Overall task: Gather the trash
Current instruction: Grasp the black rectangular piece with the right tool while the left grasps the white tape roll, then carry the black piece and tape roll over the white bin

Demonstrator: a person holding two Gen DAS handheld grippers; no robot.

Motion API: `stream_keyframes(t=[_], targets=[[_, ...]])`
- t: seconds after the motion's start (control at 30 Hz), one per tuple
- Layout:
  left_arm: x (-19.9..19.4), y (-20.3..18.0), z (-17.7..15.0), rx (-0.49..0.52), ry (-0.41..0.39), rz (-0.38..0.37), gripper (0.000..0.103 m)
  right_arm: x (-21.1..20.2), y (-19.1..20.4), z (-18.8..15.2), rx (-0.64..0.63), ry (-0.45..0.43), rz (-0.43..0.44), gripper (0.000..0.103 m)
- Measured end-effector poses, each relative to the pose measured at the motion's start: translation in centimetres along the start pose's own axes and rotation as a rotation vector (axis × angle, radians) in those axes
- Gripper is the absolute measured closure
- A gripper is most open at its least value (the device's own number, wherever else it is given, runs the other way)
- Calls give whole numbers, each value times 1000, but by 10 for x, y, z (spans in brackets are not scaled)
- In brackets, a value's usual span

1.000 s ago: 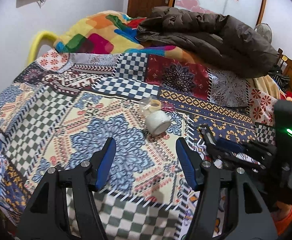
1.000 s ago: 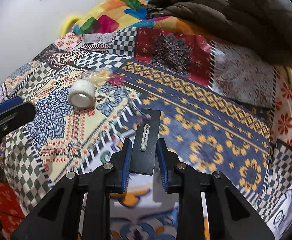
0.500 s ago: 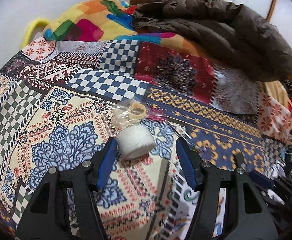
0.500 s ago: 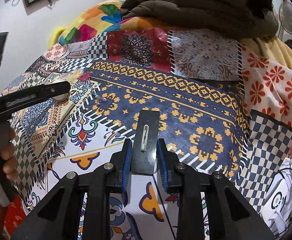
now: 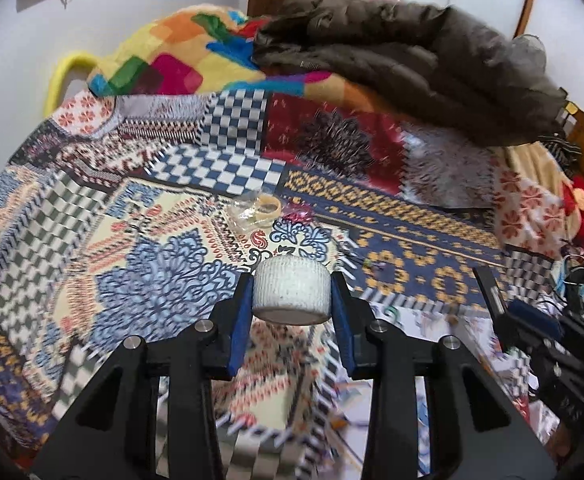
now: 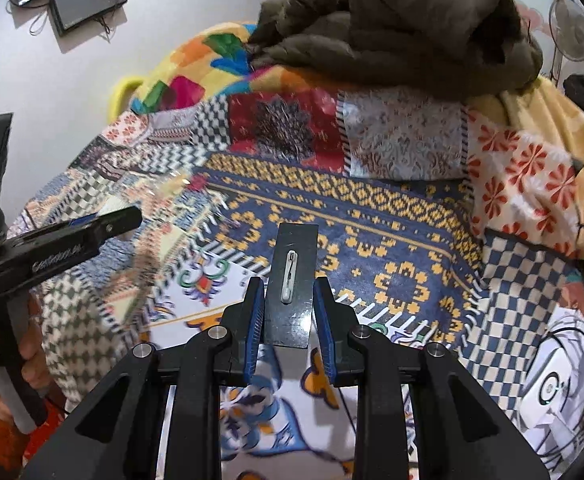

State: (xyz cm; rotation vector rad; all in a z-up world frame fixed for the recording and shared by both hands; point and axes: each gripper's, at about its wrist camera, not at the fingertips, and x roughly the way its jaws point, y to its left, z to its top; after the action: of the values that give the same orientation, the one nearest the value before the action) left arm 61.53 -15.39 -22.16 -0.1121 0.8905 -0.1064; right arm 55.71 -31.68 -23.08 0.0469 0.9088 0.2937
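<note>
Two grips on: left gripper (image 5: 292, 296) jaws just closed across the light, squashy roll (image 5: 291, 294) mid-bed (image 5: 412, 248); right gripper (image 6: 288, 304) jaws pinch a stiff, slick plate (image 6: 294, 276).

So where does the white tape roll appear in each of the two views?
Left wrist view: the white tape roll is at lower centre, between the blue pads of the left gripper, whose jaws have just been closing on it.
Right wrist view: the roll is not visible; the left gripper's black body at the left edge hides that spot.
Shared landmark: the brown jacket at the far end of the bed.
</note>
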Motion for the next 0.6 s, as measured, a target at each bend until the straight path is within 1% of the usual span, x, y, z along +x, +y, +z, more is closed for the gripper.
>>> stream_keyframes(t=[0.17, 0.3, 0.6], targets=[[-60, -3, 1, 22, -58, -9, 67, -39, 16, 9, -17, -49, 13, 80], [-108, -3, -1, 51, -112, 25, 67, -78, 35, 15, -39, -97, 30, 80], [-210, 12, -28, 31, -192, 52, 67, -154, 92, 11, -111, -183, 69, 80]])
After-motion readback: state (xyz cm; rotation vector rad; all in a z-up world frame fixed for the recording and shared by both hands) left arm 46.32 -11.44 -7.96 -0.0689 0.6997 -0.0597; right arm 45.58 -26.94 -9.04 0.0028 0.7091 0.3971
